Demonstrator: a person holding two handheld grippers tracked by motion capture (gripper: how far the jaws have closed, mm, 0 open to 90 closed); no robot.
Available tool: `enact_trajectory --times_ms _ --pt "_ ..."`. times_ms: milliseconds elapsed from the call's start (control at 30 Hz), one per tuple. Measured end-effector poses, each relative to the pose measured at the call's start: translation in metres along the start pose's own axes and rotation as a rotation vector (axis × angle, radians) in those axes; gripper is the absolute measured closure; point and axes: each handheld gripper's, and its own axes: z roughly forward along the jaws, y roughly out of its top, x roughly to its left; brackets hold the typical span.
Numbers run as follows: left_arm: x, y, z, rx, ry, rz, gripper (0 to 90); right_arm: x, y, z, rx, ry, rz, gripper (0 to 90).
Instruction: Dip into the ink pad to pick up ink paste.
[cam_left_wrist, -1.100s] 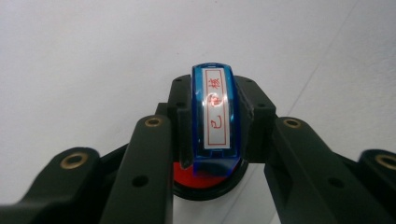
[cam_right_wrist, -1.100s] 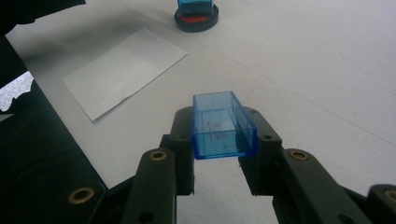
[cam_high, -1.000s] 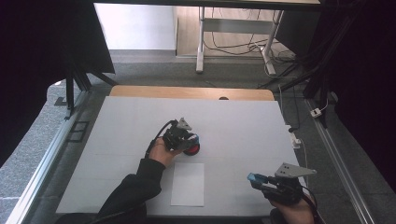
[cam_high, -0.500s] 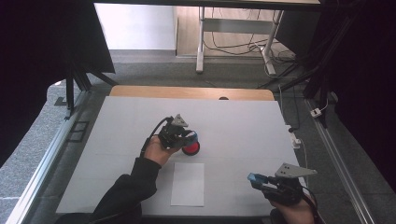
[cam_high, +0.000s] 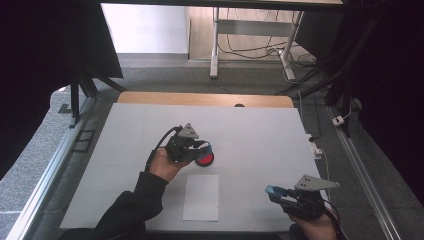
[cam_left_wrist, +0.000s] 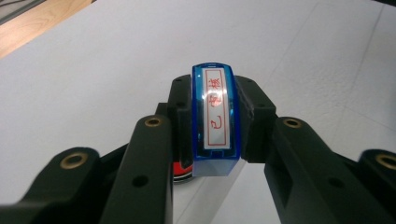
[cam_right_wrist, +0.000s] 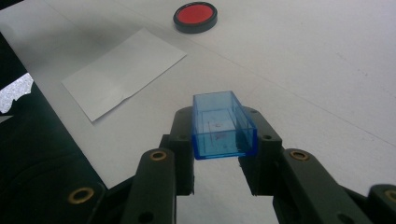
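Observation:
My left gripper is shut on a blue stamp whose white label carries red characters. It hangs just above a round red ink pad, whose edge peeks out under the stamp in the left gripper view. My right gripper, near the table's front right, is shut on a clear blue rectangular cap with its open side up. A white sheet of paper lies flat between the two hands, and the right gripper view shows that paper and the ink pad farther off.
The white table top has a wooden strip along its far edge. Metal rails run down both sides, and a cable with a small plug box lies at the right edge. A desk frame and cables stand on the floor beyond.
My left gripper has risen with the stamp, lifting off the red ink pad, which shows more fully now. The right gripper has kept still.

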Motion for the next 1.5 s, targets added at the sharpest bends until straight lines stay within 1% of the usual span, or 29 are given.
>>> enact_trajectory --times_ms 167,267,367,533,600,700,767,933,1067,1300,1500 --pt "-0.005 -0.002 -0.009 -0.019 -0.014 0.015 69.9 0.000 0.000 0.000 0.000 -0.001 0.000 68.6" --pt "-0.007 -0.004 -0.015 -0.028 -0.019 0.017 70.0 0.000 0.000 0.000 -0.001 0.000 0.001 68.6" --pt "-0.007 -0.007 -0.021 -0.041 -0.027 0.008 69.9 0.000 0.000 0.000 -0.001 0.001 0.001 68.6" --pt "-0.007 -0.012 -0.031 -0.053 -0.056 -0.025 69.9 0.001 0.001 0.000 0.006 -0.002 -0.001 68.6" --pt "-0.009 -0.014 -0.034 -0.060 -0.063 -0.026 69.9 0.001 0.001 0.001 0.004 -0.001 -0.004 68.6" --pt "-0.010 -0.017 -0.039 -0.071 -0.090 -0.028 69.9 0.001 0.001 0.000 0.006 -0.001 -0.005 68.6" --pt "-0.012 -0.018 -0.041 -0.076 -0.100 -0.032 69.9 0.001 0.001 0.001 0.002 0.003 -0.005 68.6" --pt "-0.019 -0.021 -0.048 -0.079 -0.104 -0.025 69.9 0.000 0.001 0.001 0.004 0.006 -0.006 68.6" --pt "-0.025 -0.025 -0.053 -0.091 -0.113 -0.026 69.9 0.000 0.001 0.000 0.002 0.009 -0.005 68.6" --pt "-0.036 -0.031 -0.055 -0.068 -0.116 -0.012 69.9 0.000 0.001 0.001 0.004 0.012 -0.008 68.6" --pt "-0.040 -0.034 -0.056 -0.067 -0.128 -0.017 69.9 0.000 0.001 0.001 0.003 0.012 -0.009 68.6"
